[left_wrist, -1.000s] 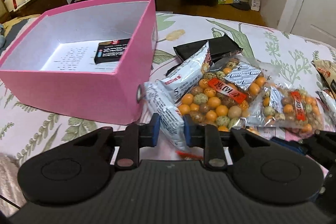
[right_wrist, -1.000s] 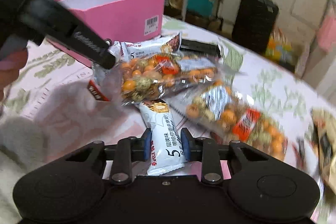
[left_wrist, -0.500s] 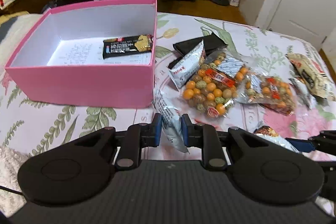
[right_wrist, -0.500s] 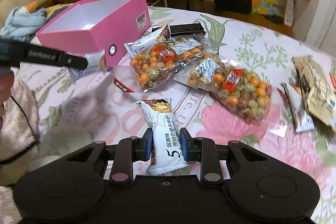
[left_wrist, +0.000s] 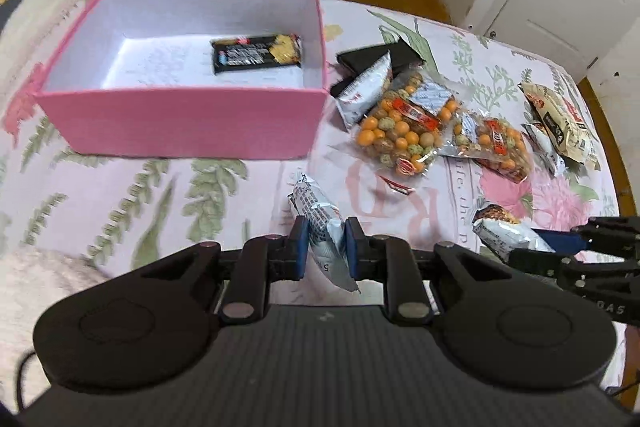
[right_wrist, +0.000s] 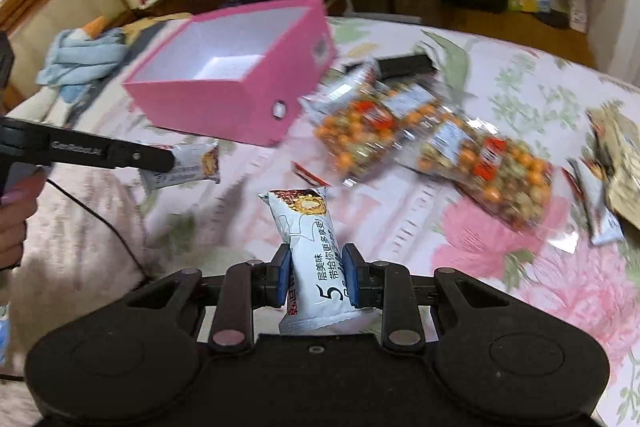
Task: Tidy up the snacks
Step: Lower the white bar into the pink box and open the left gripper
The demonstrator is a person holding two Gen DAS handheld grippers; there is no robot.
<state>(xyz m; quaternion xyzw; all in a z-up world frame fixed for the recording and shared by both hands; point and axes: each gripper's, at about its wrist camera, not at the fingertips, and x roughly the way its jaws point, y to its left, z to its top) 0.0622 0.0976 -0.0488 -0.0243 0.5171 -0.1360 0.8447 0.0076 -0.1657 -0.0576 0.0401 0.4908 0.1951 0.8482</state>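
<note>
My left gripper (left_wrist: 325, 247) is shut on a white snack bar wrapper (left_wrist: 318, 219), held above the floral cloth in front of the pink box (left_wrist: 188, 119). The box holds one dark cracker packet (left_wrist: 256, 54). My right gripper (right_wrist: 316, 273) is shut on another white snack bar (right_wrist: 310, 239), held above the cloth to the right of the box (right_wrist: 224, 99). The left gripper (right_wrist: 160, 159) with its bar (right_wrist: 192, 165) shows at the left of the right wrist view. The right gripper's bar shows in the left wrist view (left_wrist: 496, 231).
Two clear bags of orange and green coated nuts (left_wrist: 404, 131) (left_wrist: 492, 147) lie right of the box. A white bar (left_wrist: 366, 87) and a black packet (left_wrist: 380, 57) lie beside them. Beige packets (left_wrist: 560, 123) lie at the far right. A blue towel (right_wrist: 80, 59) lies beyond the box.
Both grippers have lifted and pulled back from the snack pile with their bars. The box and the pile now sit farther away and lower in both views.
</note>
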